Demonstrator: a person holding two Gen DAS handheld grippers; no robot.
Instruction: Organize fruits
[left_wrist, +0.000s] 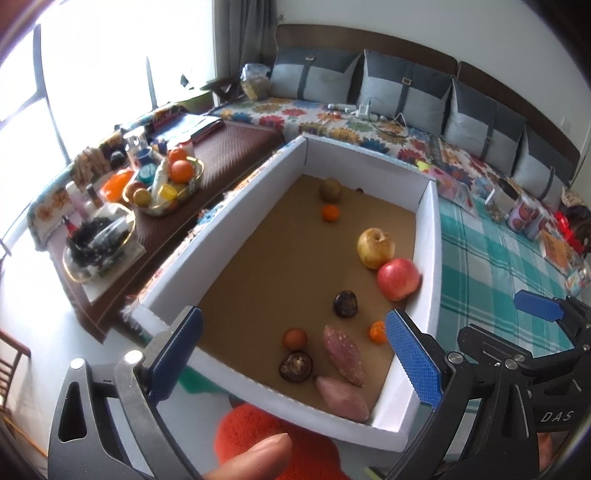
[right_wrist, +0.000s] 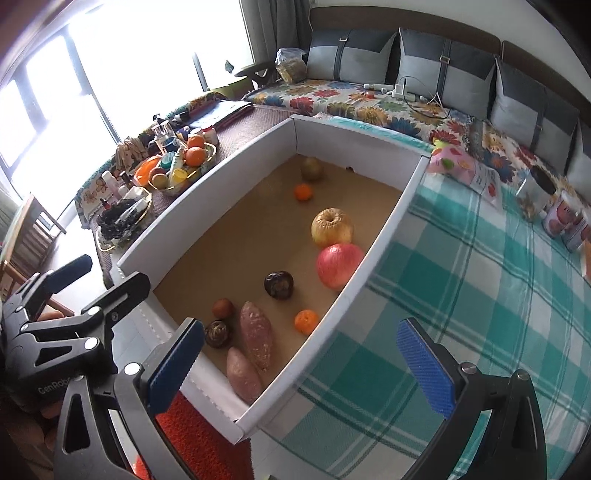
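Left wrist view first: the left gripper (left_wrist: 295, 358) hangs over the near end of the white box (left_wrist: 428, 236), jaws spread wide, nothing between the blue pads (left_wrist: 413, 362), nothing touched. Inside, on the brown floor, two sweet potatoes lie at the near end; the darker sweet potato (left_wrist: 343, 354) runs its long axis from about 11 to 5 o'clock, and the paler sweet potato (left_wrist: 341, 398) sits just beside it toward 5 o'clock, pointing the same way. A dark round fruit (left_wrist: 295, 366) sits close to their left, a small brownish-orange fruit (left_wrist: 294, 338) above it. Against the right wall, the red apple (left_wrist: 399, 278) touches the yellow apple (left_wrist: 375, 248). The right gripper (left_wrist: 517, 325) shows at 3 o'clock, outside the box over the checked cloth (left_wrist: 480, 258). A thumb (left_wrist: 255, 458) pokes in at 6 o'clock.

Over to the right wrist view: the right gripper (right_wrist: 299, 363) is open just as wide, empty, straddling the box's right wall (right_wrist: 369, 273). The darker sweet potato (right_wrist: 256, 339) runs roughly 12 to 6; the paler one (right_wrist: 243, 374) sits at its near end, tilted 11 to 5. A small orange (right_wrist: 306, 321) rests near the wall, a dark fruit (right_wrist: 279, 284) mid-floor. The left gripper (right_wrist: 85, 288) sits at 9 o'clock, open.
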